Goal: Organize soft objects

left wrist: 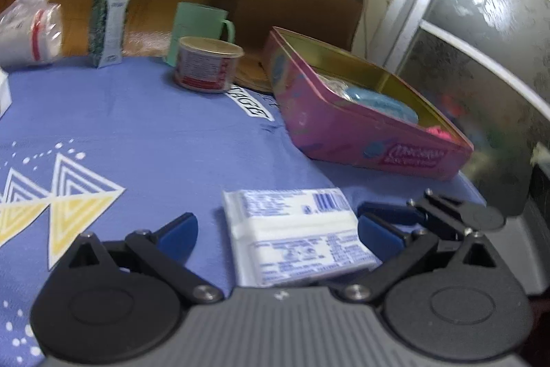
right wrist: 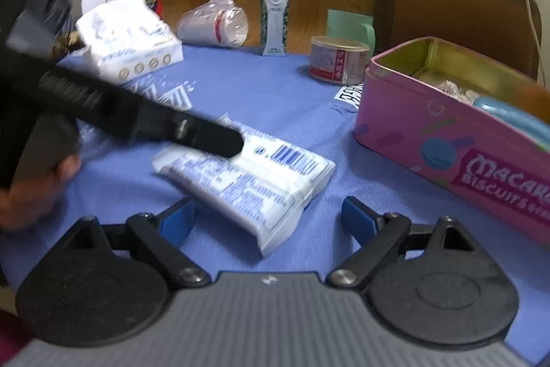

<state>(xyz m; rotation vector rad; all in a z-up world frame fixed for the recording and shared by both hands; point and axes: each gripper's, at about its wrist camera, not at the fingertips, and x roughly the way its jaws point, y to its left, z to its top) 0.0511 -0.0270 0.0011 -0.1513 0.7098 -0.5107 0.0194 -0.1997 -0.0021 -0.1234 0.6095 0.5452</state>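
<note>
While the tin [right wrist: 457, 140] already holds some soft things, the tissue pack [right wrist: 247, 181] is not yet inside it, so I judge my task as about half done. The pack lies flat on the blue cloth [right wrist: 261, 88], near the front edge of the table and just beside the pink tin, which stands open at the right edge. Inside the tin I can see a light blue soft thing [left wrist: 381, 104], something pink [left wrist: 438, 129] at its near end, and something pale [right wrist: 453, 88] which I cannot identify.

My left gripper [left wrist: 278, 229] is spread, with the pack between its fingers. The right pad [left wrist: 374, 233] is touching or almost touching the side of the pack, and the left pad [left wrist: 178, 231] stands apart from it, so it is not grasping yet. My right gripper [right wrist: 264, 219] is also spread wide and holds nothing; the near corner of the pack lies between its blue fingers without contact. In the right wrist view the black finger of my left tool [right wrist: 206, 135] reaches over the far side of the pack.

What is left, as I see it: the pack goes into the tin, and maybe also the bigger tissue package [right wrist: 130, 36] at the far left corner. The carton [right wrist: 273, 21], the can [right wrist: 338, 59], the green mug [left wrist: 199, 26] and the bagged cups [right wrist: 216, 21] at the far edge look hard, so I think they stay.
</note>
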